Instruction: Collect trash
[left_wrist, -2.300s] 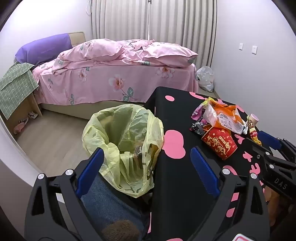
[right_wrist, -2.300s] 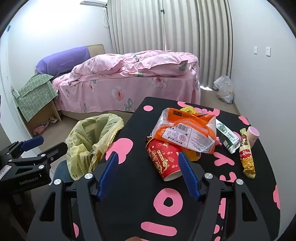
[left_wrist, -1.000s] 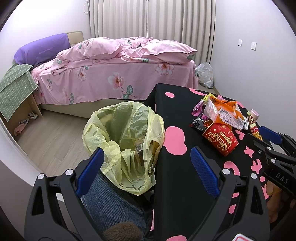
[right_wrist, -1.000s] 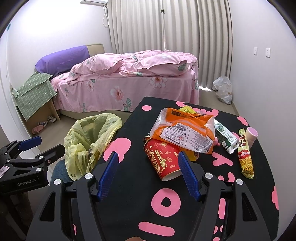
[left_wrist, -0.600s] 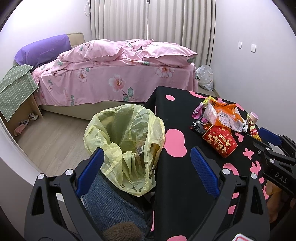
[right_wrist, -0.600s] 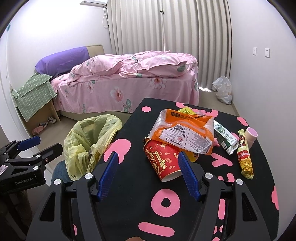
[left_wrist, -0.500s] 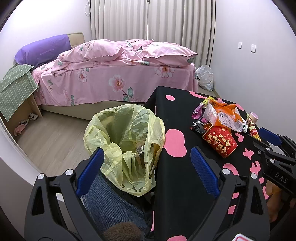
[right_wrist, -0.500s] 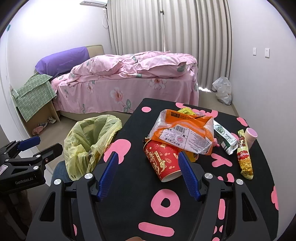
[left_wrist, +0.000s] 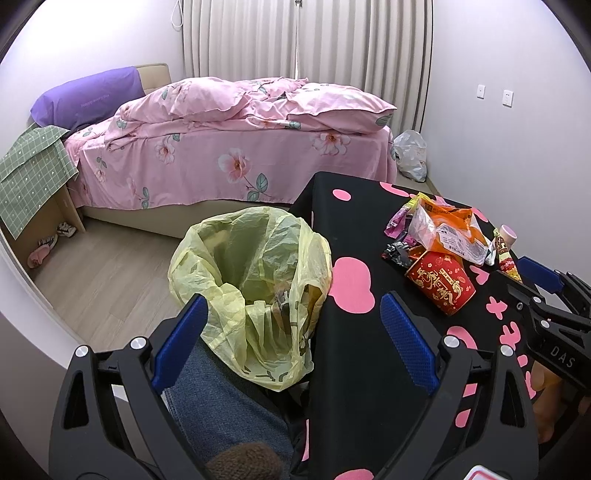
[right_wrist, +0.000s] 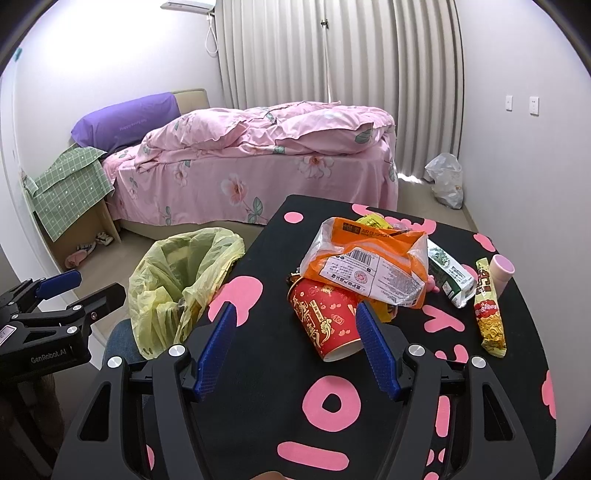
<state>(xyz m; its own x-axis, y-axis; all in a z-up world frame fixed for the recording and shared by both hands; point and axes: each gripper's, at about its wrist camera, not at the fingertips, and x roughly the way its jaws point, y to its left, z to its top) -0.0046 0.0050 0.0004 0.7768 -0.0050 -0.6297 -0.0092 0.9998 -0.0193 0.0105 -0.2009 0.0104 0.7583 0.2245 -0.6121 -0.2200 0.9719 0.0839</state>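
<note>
A red paper cup (right_wrist: 325, 321) lies on its side on the black table (right_wrist: 280, 373) with pink shapes, partly under an orange and white plastic bag (right_wrist: 365, 266). Beside them lie a green and white packet (right_wrist: 448, 275), a yellow snack packet (right_wrist: 489, 314) and a small pink cup (right_wrist: 501, 268). My right gripper (right_wrist: 295, 334) stands open just short of the red cup. A bin lined with a yellow bag (left_wrist: 255, 280) stands at the table's left edge. My left gripper (left_wrist: 291, 334) is open above the bin's near side, holding nothing. The same red cup (left_wrist: 441, 282) and orange bag (left_wrist: 448, 230) show in the left wrist view.
A bed with pink floral bedding (right_wrist: 258, 155) fills the far side of the room. A white plastic bag (right_wrist: 445, 179) sits on the floor by the curtains. A cardboard box under a green cloth (left_wrist: 29, 177) stands at left. A person's jeans-clad leg (left_wrist: 221, 398) is below the bin.
Both grippers have stayed open and nearly still, with only a slight drift of the views. The trash on the table has not moved.
</note>
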